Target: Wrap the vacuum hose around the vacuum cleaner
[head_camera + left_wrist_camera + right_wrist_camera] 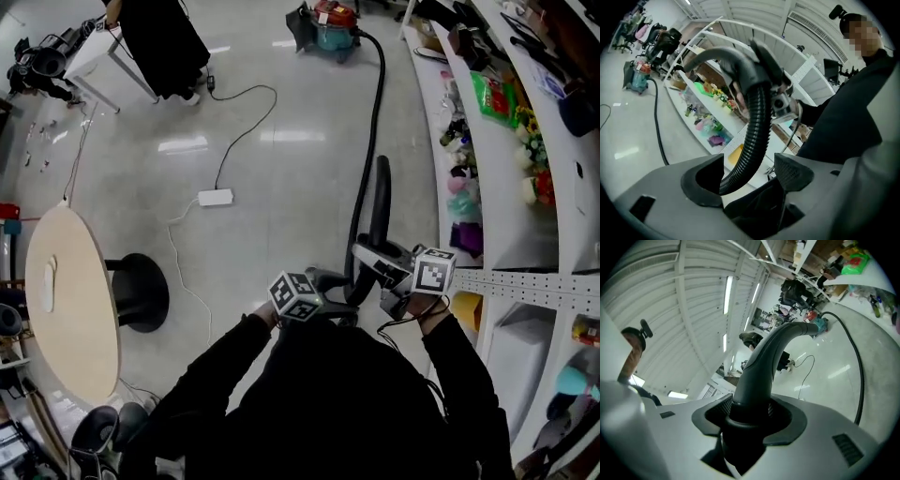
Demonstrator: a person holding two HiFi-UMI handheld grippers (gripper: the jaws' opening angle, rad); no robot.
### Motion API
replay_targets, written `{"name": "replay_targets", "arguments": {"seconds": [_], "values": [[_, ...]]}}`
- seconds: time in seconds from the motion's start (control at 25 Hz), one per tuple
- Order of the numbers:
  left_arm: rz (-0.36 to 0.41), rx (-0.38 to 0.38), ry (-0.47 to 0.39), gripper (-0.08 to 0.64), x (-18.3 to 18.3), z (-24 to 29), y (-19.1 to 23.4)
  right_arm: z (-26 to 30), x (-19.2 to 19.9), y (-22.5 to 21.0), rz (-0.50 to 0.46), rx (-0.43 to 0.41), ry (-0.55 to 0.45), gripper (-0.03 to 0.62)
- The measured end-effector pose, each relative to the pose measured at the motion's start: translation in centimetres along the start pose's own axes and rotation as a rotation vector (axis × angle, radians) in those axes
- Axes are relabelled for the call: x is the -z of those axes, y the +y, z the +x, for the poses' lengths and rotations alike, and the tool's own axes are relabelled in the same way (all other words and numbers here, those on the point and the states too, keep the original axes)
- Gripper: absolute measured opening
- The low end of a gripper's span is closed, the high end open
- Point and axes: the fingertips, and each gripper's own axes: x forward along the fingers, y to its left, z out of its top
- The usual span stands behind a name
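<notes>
The red and teal vacuum cleaner (328,28) stands far off on the floor. Its black hose (373,122) runs from it across the floor to my hands. My right gripper (370,262) is shut on the hose's rigid grey handle (764,362), which curves up out of the jaws of the right gripper (747,411). My left gripper (342,305) is open; in the left gripper view the ribbed hose (754,126) passes between the jaws of the left gripper (750,168), with a gap on its right side. The vacuum cleaner (637,75) also shows far off there.
White shelves (506,141) full of small goods line the right side. A round wooden table (70,309) and a black stool base (141,291) stand at left. A white power strip (216,197) with cables lies on the floor. A person in black (164,37) stands at the back.
</notes>
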Motion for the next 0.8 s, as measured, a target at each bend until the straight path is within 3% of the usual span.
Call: {"name": "replay_targets", "arguments": {"seconds": [0.2,0.32,0.48,0.52,0.56,0.68,0.8], "values": [[0.000,0.007,-0.039,0.324,-1.9,1.5,3.7,3.9,-5.1,-0.2,0.076,-0.025,-0.093,0.218],[-0.021,0.072,-0.026,0.285,-2.6,1.2,4.1,4.7,-6.4,-1.4,0.092,-0.006,-0.108,0.219],[-0.041,0.141,0.014,0.216,-3.2,-0.1,4.0,5.1,-8.3,-3.3,0.181,-0.023,-0.180,0.222],[-0.054,0.146,0.014,0.196,-3.4,-0.5,4.2,5.1,-8.8,-3.7,0.191,-0.031,-0.200,0.254],[-0.081,0.152,0.001,0.179,-3.8,-0.8,4.6,4.8,-9.2,-4.2,0.185,-0.033,-0.212,0.306],[-0.217,0.187,-0.102,0.166,-6.4,-2.5,6.5,2.9,-9.3,-6.0,0.087,0.001,-0.169,0.327],[-0.338,0.233,-0.236,0.164,-10.4,-5.1,8.6,-0.1,-6.0,-7.6,-0.112,0.054,0.021,0.327]]}}
